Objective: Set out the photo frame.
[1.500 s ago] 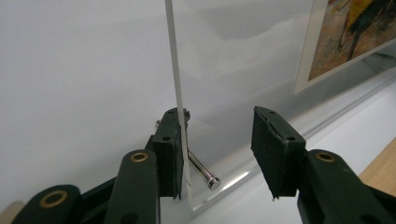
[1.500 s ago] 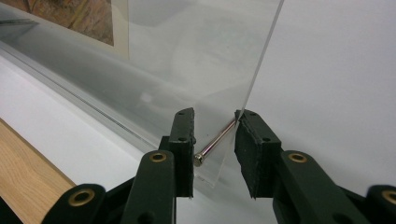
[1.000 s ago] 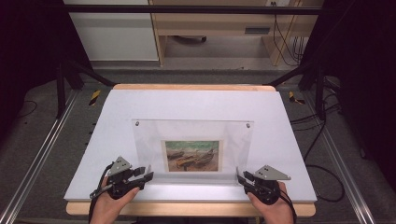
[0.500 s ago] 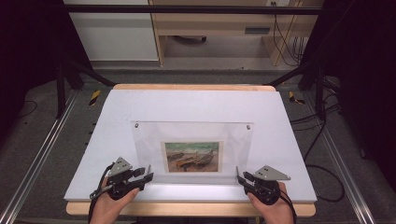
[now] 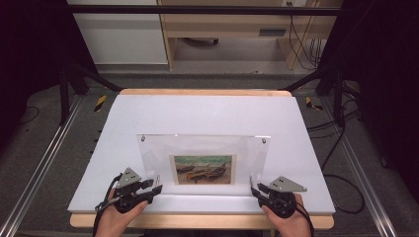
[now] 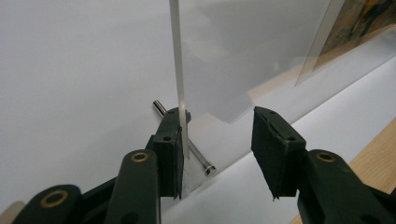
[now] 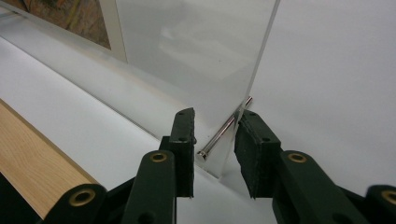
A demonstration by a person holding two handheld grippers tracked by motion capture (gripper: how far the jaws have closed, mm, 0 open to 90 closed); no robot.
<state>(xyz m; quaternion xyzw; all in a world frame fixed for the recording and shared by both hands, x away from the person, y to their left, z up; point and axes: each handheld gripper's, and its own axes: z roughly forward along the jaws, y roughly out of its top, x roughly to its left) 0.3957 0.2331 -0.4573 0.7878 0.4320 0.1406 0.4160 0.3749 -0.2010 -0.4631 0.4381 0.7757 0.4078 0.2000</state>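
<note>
I am working in a lab recording bay: a white-topped wooden table [image 5: 207, 113] inside a black metal frame [image 5: 197, 9], floor rails [image 5: 39, 168], loose cables [image 5: 301, 34] behind.

- left gripper [image 5: 154, 189]: black body, topped by a grey three-cornered plate with small dark holes; a black cable loops from its outer side.
- right gripper [image 5: 254, 190]: the same black build, with a grey three-cornered plate on top and a black cable trailing by the wrist.
- left hand [image 5: 114, 221] and right hand [image 5: 289, 223]: bare, no gloves, no sleeves showing at the wrists.
- in the left gripper view, two matte black jaws with flat, blocky pads, small dark screws sunk in their top faces, and brass-coloured rings at the pivots of the black links.
- in the right gripper view, the same black jaws, screw dimples, and brass-ringed pivots.
</note>
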